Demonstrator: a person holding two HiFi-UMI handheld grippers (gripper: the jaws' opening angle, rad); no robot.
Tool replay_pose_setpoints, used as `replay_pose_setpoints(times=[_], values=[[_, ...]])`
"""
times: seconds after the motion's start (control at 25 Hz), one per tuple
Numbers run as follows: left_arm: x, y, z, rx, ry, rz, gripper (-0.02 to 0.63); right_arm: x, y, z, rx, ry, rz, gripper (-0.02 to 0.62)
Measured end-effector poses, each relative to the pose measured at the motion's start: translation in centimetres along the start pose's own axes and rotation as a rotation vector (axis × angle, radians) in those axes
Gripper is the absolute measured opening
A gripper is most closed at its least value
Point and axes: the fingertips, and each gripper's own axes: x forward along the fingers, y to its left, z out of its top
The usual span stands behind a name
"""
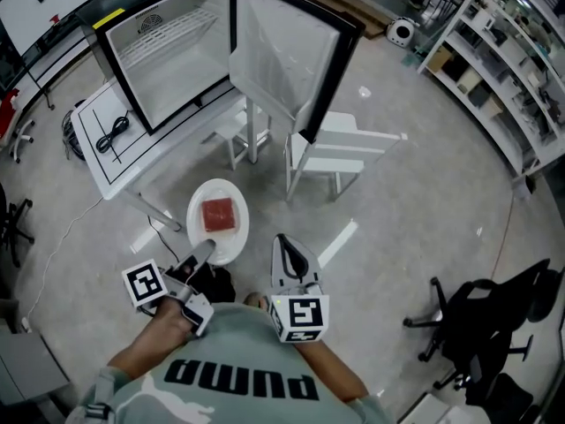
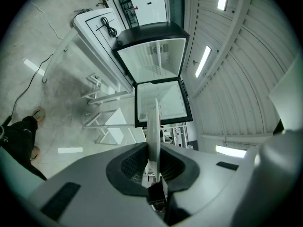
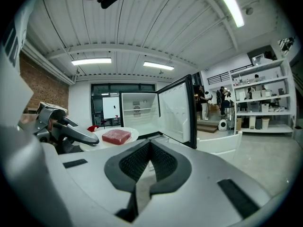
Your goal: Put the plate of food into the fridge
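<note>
The left tongs (image 1: 201,253) are clenched on the near edge of the white plate (image 1: 199,205). The left gripper view shows the thin edge of the plate squeezed between the two pads. The plate is held flat, most likely so the food does not slide off. One red block of food (image 1: 219,214) sits in the middle of the plate, and nothing else is on it.

The plate is up in the air over the floor (image 1: 397,210), close to the corner of the white tabletop (image 1: 110,162). It is not in the fridge (image 1: 168,51) yet.

The fridge stands on the tabletop. Its door (image 1: 291,51) is swung wide open, so the way in looks free. Inside I see a white wire shelf (image 1: 168,38) and no food.

The right tongs (image 1: 284,247) are pressed shut and hold nothing. They hang just beside the plate, probably because the door needs no more help. A black cable (image 1: 113,134) lies on the tabletop, and a white chair (image 1: 344,144) stands under the open door.
</note>
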Motion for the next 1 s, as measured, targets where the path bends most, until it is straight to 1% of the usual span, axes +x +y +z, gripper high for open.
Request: replay_pose_setpoints(times=[0.24,0.48,0.76,1.0], values=[[1.9,0.1,2.3,-0.004,0.021,-0.01,0.048,2.5,-0.4,0.3,-0.008,0.007,-0.02,0.005],[4.1,0.0,5.9,-0.001,0.029,-0.015,0.048,6.3,-0.5,1.4,-0.025,0.02,-0.033,0.005],[6.1,0.0,10.2,-0.018,0.03,-0.02,0.048,10.8,-0.1,2.7,-0.042,0.035,-0.034,0.005],[7.3,0.0,14.2,-0.02,0.026,-0.037,0.048,14.7,0.9,3.9,-0.064,0.035,-0.041,0.005]])
